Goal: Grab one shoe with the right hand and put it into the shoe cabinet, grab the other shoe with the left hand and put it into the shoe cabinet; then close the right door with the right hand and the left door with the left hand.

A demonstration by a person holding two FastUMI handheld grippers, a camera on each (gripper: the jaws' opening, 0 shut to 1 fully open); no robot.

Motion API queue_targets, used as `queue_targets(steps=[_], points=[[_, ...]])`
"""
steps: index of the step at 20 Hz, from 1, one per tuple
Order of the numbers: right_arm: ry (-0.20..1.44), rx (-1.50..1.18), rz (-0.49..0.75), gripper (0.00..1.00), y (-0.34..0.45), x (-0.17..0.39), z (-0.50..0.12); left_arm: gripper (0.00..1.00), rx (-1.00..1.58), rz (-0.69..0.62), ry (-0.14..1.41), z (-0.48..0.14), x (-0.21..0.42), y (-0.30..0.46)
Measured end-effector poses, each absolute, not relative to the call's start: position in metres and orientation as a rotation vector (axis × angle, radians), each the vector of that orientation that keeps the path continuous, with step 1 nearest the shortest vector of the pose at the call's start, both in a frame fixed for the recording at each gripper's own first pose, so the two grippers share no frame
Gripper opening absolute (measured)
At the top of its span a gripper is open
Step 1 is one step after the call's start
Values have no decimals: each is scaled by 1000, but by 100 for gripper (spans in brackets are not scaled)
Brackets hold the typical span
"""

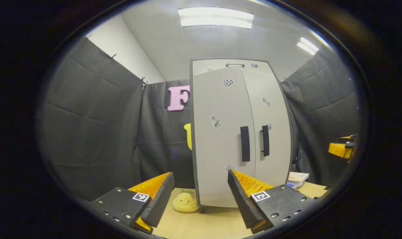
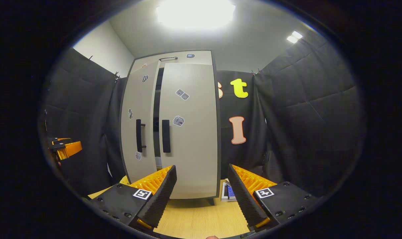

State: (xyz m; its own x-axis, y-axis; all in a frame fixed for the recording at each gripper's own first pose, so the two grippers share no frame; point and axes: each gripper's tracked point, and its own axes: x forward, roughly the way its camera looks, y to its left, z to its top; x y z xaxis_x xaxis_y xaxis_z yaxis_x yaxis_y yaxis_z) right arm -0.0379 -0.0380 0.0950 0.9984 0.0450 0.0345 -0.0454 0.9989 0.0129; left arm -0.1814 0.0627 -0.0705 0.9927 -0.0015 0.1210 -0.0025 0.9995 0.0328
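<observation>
One shoe cabinet [image 1: 234, 132], grey-white with a dark frame, stands upright on the light wood table [image 1: 204, 225]. Two doors: left door [image 1: 221, 139] and right door [image 1: 270, 132]. In the right gripper view a dark vertical gap shows between the doors, so the left door [image 2: 138, 122] sits slightly ajar and the right door [image 2: 189, 129] looks flush or nearly so. Two black vertical handles, one per door: left handle [image 1: 245, 143], right handle [image 1: 265, 140]. One thin bar handle [image 1: 235, 65] on the top panel. Several small stickers on the door fronts, roughly three per door; count not exact. Shoes cannot be seen with the doors this near shut, so cannot tell where they sit.

Other things: one yellow plush toy [image 1: 185, 202] on the table just beside the cabinet's lower left corner. One small stack of books or papers [image 1: 297, 179] on the table by the cabinet's right side, exact number unclear.

Two grippers. Left gripper [image 1: 201, 186] is level, pointed at the cabinet front, fingers wide apart, holding nothing, not touching the door. Right gripper [image 2: 202, 181] likewise level, facing the right door, fingers spread, empty, clear of the cabinet. Each gripper also appears at the far edge of the other's view, hovering above table height, well apart from each other.
</observation>
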Motion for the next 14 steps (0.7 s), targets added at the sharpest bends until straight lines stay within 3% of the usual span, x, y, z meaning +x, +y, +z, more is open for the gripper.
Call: queue_targets(steps=[14], points=[[-50, -1, 48, 97, -38, -62, 97, 94, 38, -2, -137, -68, -182, 62]])
